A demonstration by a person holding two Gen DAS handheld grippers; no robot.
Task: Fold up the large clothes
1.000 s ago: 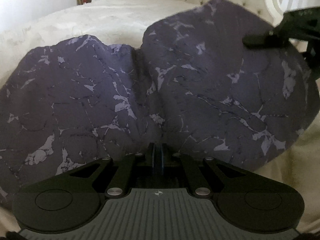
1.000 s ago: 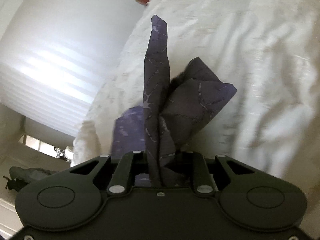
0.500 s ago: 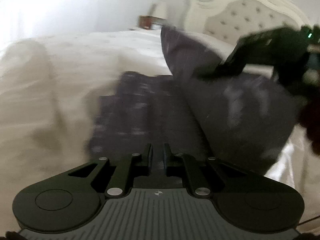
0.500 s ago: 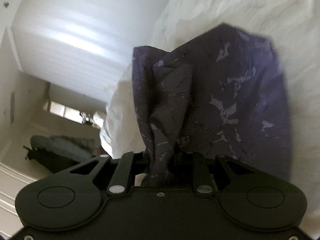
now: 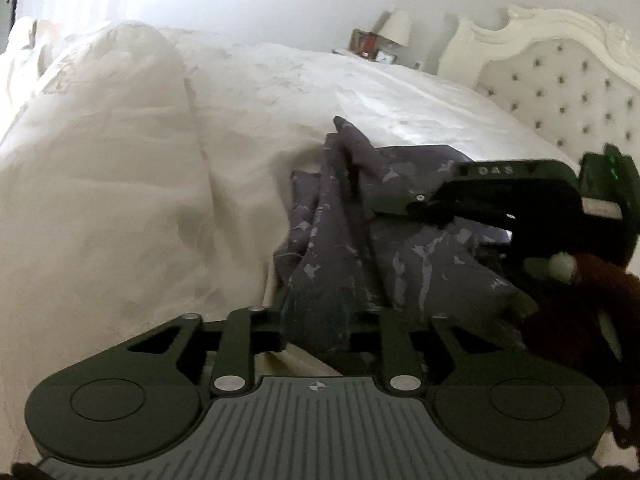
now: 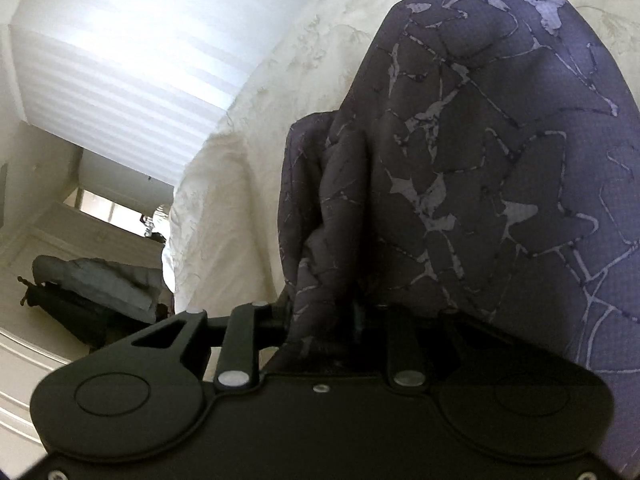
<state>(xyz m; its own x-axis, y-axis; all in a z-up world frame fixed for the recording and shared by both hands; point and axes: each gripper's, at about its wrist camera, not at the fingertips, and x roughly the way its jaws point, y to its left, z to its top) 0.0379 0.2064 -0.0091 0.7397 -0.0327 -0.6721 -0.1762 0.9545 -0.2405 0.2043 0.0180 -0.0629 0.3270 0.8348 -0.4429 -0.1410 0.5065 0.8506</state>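
With both sets of jaws opening around the purple patterned garment [image 5: 340, 240], let the left gripper [image 5: 316, 332] and right gripper [image 6: 324, 320] lay its bunched folds flat on the bed [image 5: 140, 200] before pulling clear.

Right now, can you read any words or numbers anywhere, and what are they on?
"DAS": pale letters on the black top of the right gripper, seen from the left wrist; the first letter is blurry.
Items on the nightstand: too small to read.
Purple patterned garment: no writing.

"DAS" (faint) — right hand-held gripper [image 5: 378, 210]
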